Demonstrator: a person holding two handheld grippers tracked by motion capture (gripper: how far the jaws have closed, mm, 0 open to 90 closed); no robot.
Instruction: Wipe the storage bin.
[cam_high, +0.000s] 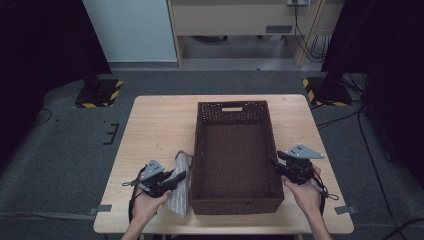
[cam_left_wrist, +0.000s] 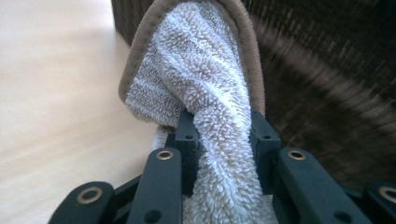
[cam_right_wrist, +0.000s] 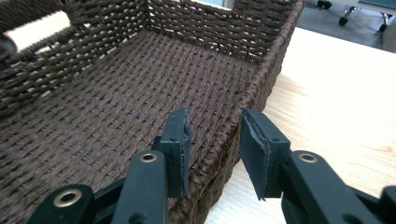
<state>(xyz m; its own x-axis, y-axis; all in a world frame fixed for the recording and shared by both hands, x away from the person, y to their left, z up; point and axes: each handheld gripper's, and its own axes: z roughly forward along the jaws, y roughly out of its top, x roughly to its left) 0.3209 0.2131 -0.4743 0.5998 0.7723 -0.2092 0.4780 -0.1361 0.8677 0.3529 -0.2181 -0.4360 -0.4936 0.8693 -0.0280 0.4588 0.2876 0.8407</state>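
A grey-white fluffy towel with a brown hem lies on the wooden table against the left wall of a dark brown woven basket. My left gripper is shut on a fold of the towel, which bulges up between the jaws of that gripper, with the basket wall just to the right. My right gripper stands at the basket's right rim. Its jaws straddle the rim, one inside and one outside, and the right gripper is open around it.
The basket has nothing in it and a handle slot in its far wall. Bare tabletop runs left of the basket and along its right side. Beyond the table edge are grey floor, two black stands with striped bases and cables.
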